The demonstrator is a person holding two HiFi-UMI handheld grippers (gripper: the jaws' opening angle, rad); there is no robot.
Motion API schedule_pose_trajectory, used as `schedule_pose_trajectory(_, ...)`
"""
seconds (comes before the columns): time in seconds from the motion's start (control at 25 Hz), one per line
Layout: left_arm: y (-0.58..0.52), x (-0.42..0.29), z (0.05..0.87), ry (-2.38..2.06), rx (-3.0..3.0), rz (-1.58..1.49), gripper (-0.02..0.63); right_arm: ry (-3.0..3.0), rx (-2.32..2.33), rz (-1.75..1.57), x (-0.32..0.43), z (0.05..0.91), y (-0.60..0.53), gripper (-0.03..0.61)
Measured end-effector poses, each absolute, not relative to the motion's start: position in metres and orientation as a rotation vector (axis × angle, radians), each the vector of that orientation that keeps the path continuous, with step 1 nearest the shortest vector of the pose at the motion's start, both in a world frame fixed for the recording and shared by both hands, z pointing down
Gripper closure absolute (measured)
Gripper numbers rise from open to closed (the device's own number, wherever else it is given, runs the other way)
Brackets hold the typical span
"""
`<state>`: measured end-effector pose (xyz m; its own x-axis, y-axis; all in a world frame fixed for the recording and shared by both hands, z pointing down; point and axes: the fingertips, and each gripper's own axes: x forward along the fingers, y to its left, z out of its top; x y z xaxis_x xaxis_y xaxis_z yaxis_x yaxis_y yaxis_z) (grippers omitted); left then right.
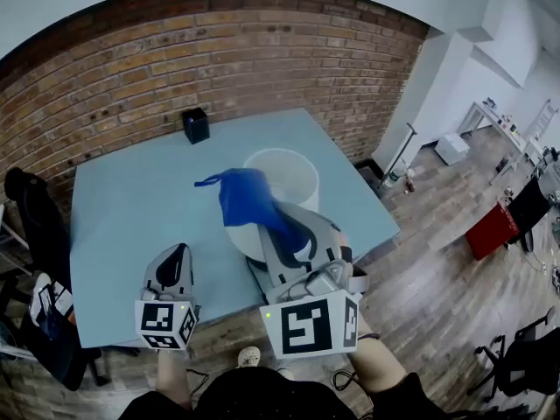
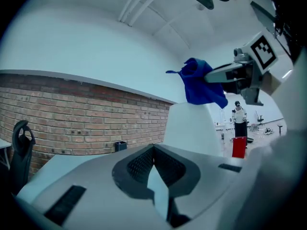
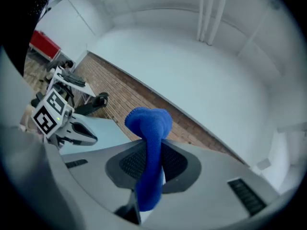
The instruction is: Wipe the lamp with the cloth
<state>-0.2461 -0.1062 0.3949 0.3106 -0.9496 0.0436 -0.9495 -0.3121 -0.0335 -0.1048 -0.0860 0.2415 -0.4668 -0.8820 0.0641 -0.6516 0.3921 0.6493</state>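
While the pale blue tabletop (image 1: 122,217) carries the white lamp (image 1: 299,182) near its middle, the blue cloth (image 1: 248,198) hangs at the lamp's top – pinched tight in the right tool (image 1: 297,239) – and the left tool (image 1: 179,252) hovers nearby, jaws together, empty.

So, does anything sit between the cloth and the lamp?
Nothing visible does. The right gripper holds the blue cloth right at the top of the white lamp. The left gripper is low, off to the side and empty.
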Motion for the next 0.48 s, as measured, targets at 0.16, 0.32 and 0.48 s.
schedule_pose_trajectory(0.16, -0.106, -0.228, 0.392, 1.801, -2.559, -0.106, 0.604, -2.085, 1.334, -0.877, -0.085, 0.265, -0.1, 0.514)
schedule_pose_trajectory(0.32, -0.104, -0.218, 0.399, 1.791, -2.572, -0.144, 0.604, -2.053, 1.277, -0.876, -0.086, 0.316, -0.094, 0.514)
schedule_pose_trajectory(0.48, -0.098, -0.214, 0.406, 1.798, -2.576, -0.178, 0.604, -2.051, 1.245, -0.878, -0.09, 0.349, -0.09, 0.514)
